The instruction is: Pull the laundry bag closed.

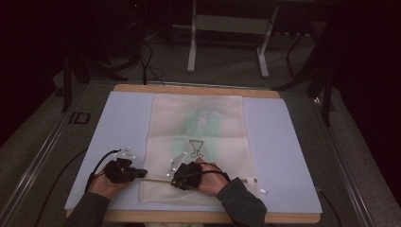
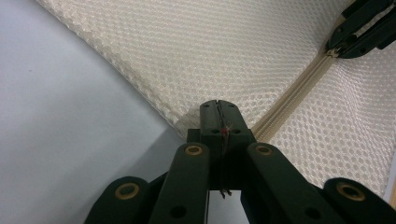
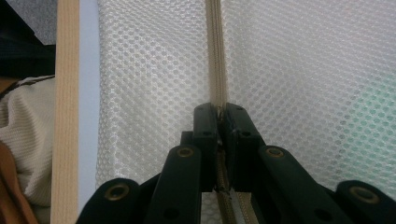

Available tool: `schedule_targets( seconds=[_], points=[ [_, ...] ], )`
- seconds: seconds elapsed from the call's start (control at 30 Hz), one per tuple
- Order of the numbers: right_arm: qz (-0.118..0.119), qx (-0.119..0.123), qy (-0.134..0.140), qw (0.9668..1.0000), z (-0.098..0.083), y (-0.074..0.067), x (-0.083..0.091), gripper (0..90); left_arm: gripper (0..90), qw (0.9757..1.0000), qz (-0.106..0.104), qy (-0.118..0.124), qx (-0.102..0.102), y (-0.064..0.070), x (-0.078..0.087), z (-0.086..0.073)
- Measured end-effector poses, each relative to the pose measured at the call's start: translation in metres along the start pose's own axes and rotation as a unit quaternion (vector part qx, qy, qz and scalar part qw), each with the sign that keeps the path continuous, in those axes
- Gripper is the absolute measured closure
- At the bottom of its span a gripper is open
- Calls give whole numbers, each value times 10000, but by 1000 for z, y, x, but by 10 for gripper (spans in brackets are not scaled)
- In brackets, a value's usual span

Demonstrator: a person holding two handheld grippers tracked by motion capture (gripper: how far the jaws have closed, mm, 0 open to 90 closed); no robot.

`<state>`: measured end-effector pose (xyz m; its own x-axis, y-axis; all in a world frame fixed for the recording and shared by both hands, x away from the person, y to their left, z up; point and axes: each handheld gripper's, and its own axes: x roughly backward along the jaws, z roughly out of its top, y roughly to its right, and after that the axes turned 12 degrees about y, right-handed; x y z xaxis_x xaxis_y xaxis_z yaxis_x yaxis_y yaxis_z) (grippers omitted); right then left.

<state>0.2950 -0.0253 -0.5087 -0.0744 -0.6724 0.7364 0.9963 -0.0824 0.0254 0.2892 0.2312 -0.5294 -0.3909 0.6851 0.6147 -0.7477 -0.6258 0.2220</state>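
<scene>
While the cream mesh laundry bag [image 1: 198, 142] lies flat on the pale blue mat [image 1: 118, 123], near the table's front edge, my left gripper [image 1: 142, 173] has its jaws fully closed on the bag's corner [image 2: 187, 125], where the zipper [image 2: 299, 93] begins, pinning that end. Further right, my right gripper [image 1: 172, 179] has its jaws pinched nearly together on the zipper line [image 3: 215, 56], apparently on the slider, though that piece is hidden between them. The step in hand looks like working the zipper along the bag's near edge. The next move calls for a straight pull along the teeth, with my left hold staying firm so the mesh does not bunch.
</scene>
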Motion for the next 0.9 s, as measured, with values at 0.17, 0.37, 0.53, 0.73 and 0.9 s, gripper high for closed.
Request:
schedule_targets(
  seconds=[0.17,0.37,0.53,0.73,0.9],
  points=[
    [-32,-18,-20,10000,-3,-1,2,843,900,10000,4,-3,-8,0,0,0],
    [-65,-59,-14,10000,-9,0,10,843,900,10000,5,-5,-5,0,0,0],
    [-80,-61,-28,9999,-12,0,14,843,900,10000,2,3,-7,0,0,0],
    [-71,-44,-137,9999,-19,1,20,843,900,10000,6,3,-3,0,0,0],
    [-75,-44,-186,9998,-22,2,26,843,900,10000,5,17,14,0,0,0]
  ],
)
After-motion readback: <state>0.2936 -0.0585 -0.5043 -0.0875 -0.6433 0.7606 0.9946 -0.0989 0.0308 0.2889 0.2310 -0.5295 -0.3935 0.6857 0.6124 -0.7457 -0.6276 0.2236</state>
